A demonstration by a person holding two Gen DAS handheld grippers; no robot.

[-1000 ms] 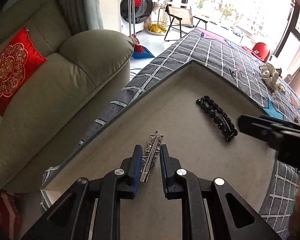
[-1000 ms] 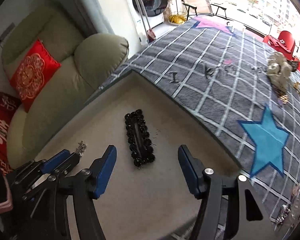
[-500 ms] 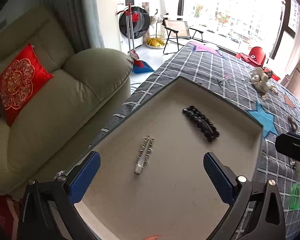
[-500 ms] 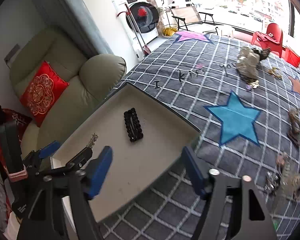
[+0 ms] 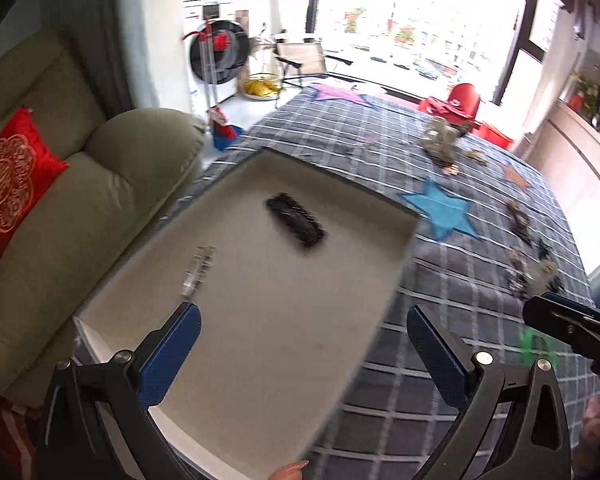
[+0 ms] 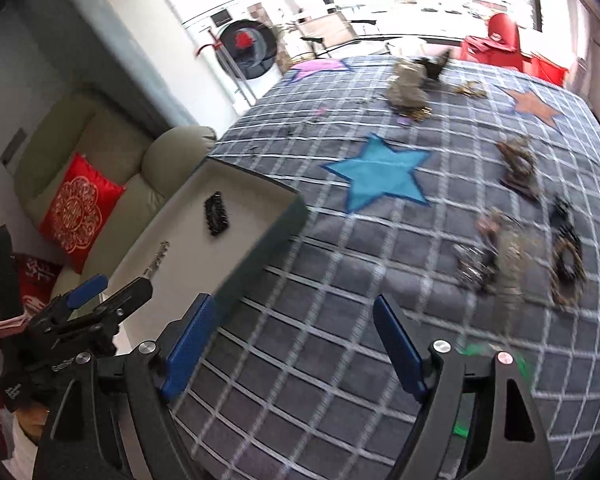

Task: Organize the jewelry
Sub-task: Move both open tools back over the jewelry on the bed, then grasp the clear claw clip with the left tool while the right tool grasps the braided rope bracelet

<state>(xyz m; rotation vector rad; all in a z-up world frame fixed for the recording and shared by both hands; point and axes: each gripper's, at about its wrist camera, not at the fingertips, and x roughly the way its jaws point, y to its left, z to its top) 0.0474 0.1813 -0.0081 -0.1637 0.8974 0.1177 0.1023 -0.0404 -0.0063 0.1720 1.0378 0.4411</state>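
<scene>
**Both tongs spread and empty; two pieces lie in the tray**

I am working over a bed covered with a grey checked quilt (image 6: 308,344) that carries coloured star patches, the blue star (image 6: 380,178) most central. An olive armchair (image 5: 80,216) with a red cushion (image 5: 8,184) stands to the left, and a washing machine (image 5: 216,56) and bright window lie beyond the foot of the bed.

Nearest, my left gripper (image 5: 304,344) has its blue pads spread wide with nothing between them. It hangs above the near part of the beige tray (image 5: 260,360), which sits on the quilt at the bed's left edge. My right gripper (image 6: 292,344) is likewise spread wide and empty, held over bare quilt to the right of the tray. A small green object (image 6: 496,354) shows just past its right finger; I cannot tell what it is.

Inside the tray, the silver hair clip (image 5: 198,266) lies near the left wall, just beyond my left pad and not touching it. Farther in, apart from it, lies the black beaded clip (image 5: 296,220).

Further out on the quilt, a loose cluster of jewelry (image 6: 516,256) sits to the right, blurred by motion; single pieces cannot be told apart. Farthest, another heap (image 6: 410,84) rests near the foot of the bed.
</scene>
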